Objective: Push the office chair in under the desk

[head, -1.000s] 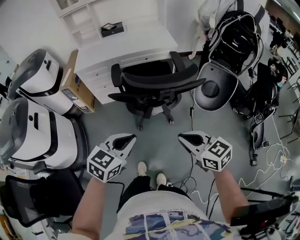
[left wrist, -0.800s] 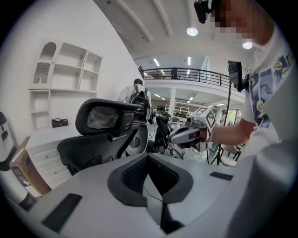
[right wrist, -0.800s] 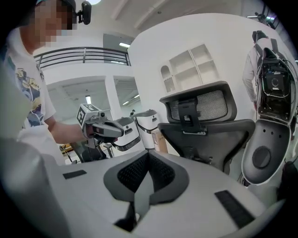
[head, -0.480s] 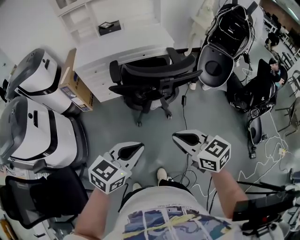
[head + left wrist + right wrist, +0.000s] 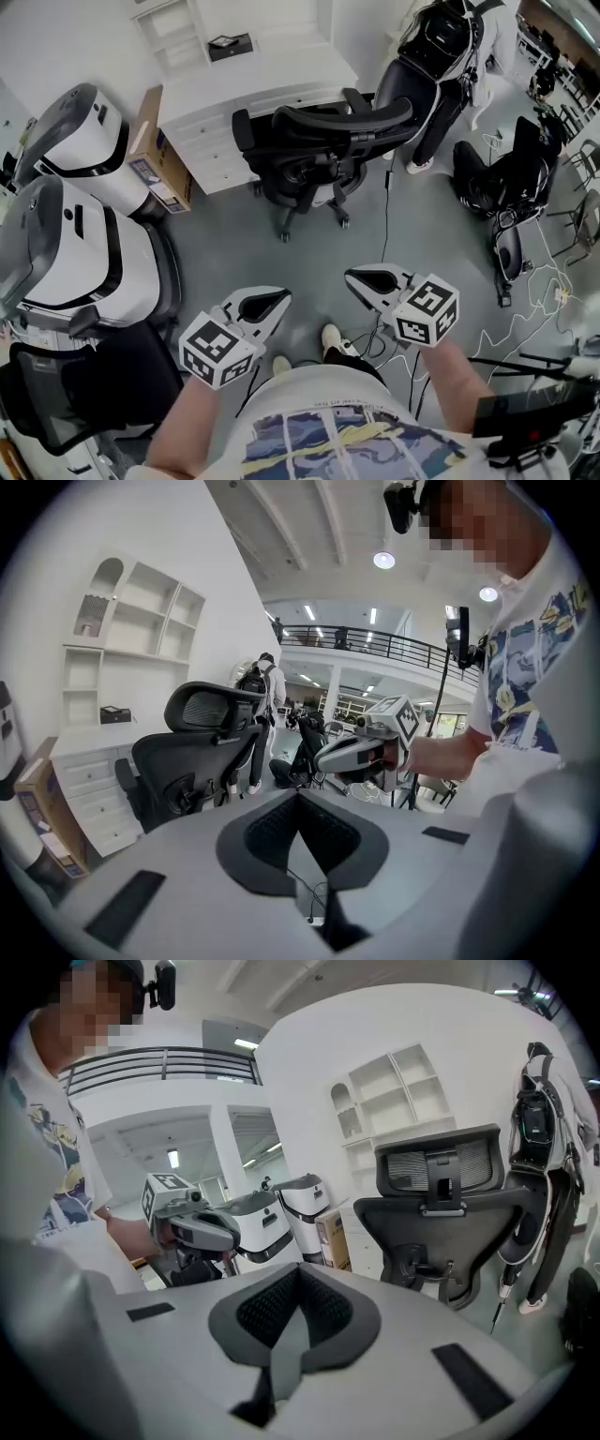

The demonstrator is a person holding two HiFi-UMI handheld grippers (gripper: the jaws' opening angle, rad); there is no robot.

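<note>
The black office chair (image 5: pixel 323 150) stands in front of the white desk (image 5: pixel 258 84), its back toward me and its seat partly under the desk edge. In the left gripper view the chair (image 5: pixel 192 757) is at left; in the right gripper view the chair (image 5: pixel 441 1213) is at right. My left gripper (image 5: pixel 277 298) and right gripper (image 5: pixel 354 277) hover side by side over the grey floor, well short of the chair. Both are shut with nothing between the jaws. Each gripper appears in the other's view: the right gripper (image 5: pixel 328 758) and the left gripper (image 5: pixel 230 1237).
Two white pod-like machines (image 5: pixel 75 225) and a cardboard box (image 5: pixel 150 159) stand at left. A black chair (image 5: pixel 75 394) is at lower left. Black bags and gear (image 5: pixel 441 56) lean at upper right. Cables (image 5: pixel 525 328) trail over the floor at right. My shoes (image 5: pixel 333 339) are below the grippers.
The view has moved and the chair now sits more upper-centre. My feet have shifted. Both grippers stay shut at about the same place in the frame.
</note>
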